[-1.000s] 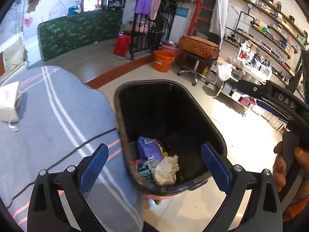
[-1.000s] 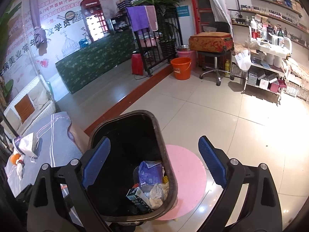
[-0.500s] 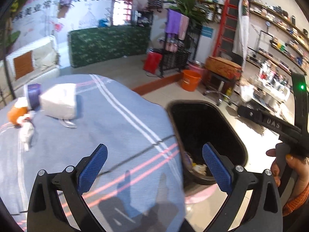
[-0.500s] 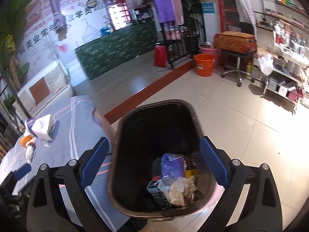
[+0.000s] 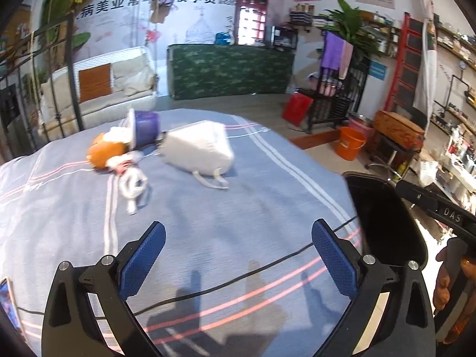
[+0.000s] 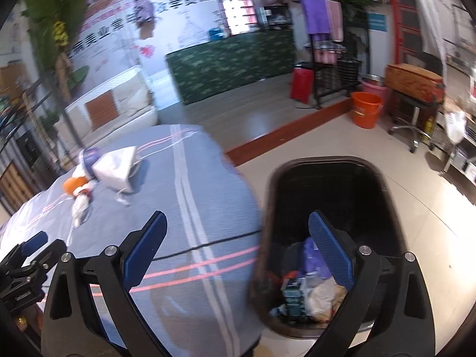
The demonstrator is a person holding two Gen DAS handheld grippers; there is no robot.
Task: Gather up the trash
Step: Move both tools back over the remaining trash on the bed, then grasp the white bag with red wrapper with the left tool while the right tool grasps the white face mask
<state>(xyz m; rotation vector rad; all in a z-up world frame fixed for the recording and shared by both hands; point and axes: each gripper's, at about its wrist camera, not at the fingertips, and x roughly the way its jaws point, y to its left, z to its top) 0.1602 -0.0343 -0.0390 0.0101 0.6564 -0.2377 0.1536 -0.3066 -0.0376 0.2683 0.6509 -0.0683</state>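
Left wrist view: left gripper [image 5: 238,253] gapes wide, empty (right gripper [image 6: 236,245] likewise) — the crumpled tissue [image 5: 132,183] lies at eleven o'clock, long axis pointing away, nearer the left; beyond it the orange peel [image 5: 105,153].

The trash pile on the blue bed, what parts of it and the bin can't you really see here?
- Orange item, left wrist view: motion-blurred; its kind cannot be told.
- Purple cup, left wrist view: partly hidden behind the white bag.
- Black bin, left wrist view: contents hidden by its near wall.
- Trash in the bin, right wrist view: partly covered by the right claw; labels too small.
- Left claw: open, empty.
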